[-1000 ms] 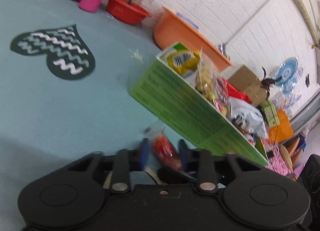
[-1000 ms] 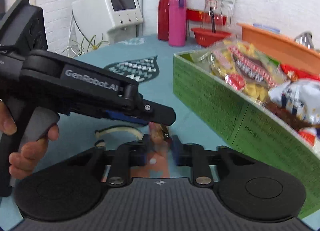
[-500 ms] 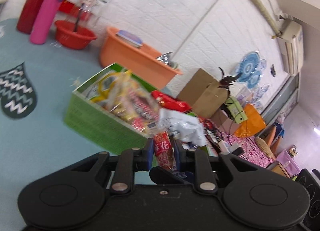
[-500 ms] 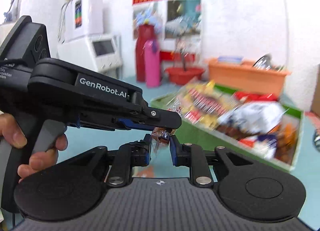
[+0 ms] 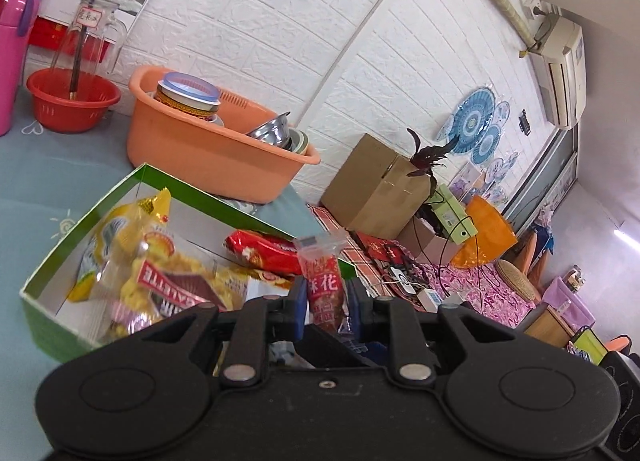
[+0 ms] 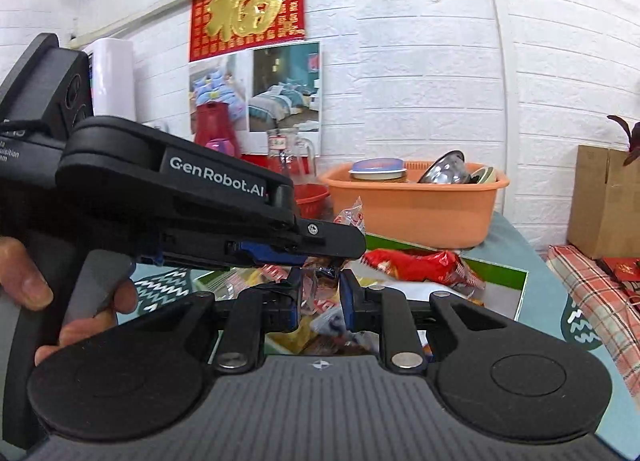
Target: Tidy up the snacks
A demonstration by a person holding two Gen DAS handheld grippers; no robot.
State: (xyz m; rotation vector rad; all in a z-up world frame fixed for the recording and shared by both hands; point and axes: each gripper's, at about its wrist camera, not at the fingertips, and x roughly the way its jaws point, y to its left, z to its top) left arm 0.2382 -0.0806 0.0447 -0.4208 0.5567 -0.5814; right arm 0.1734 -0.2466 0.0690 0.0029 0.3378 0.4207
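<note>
Two small packets are being carried over the green box [image 5: 80,221], so the step in hand is judged to be the drop-off, and what is called for next is a lowering inside its walls and a release clear of the yellow bag [image 5: 152,261] lying within. The left gripper [image 5: 326,297] is clamped narrowly on a red sachet [image 5: 324,285], held upright above the box. The right gripper [image 6: 320,297] is clenched on a clear-wrapped sweet [image 6: 316,293], also above the box.

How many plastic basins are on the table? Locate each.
2. The red basin sits far left beside the pink flask; the orange basin sits just behind the green box. Others may be out of view.
</note>
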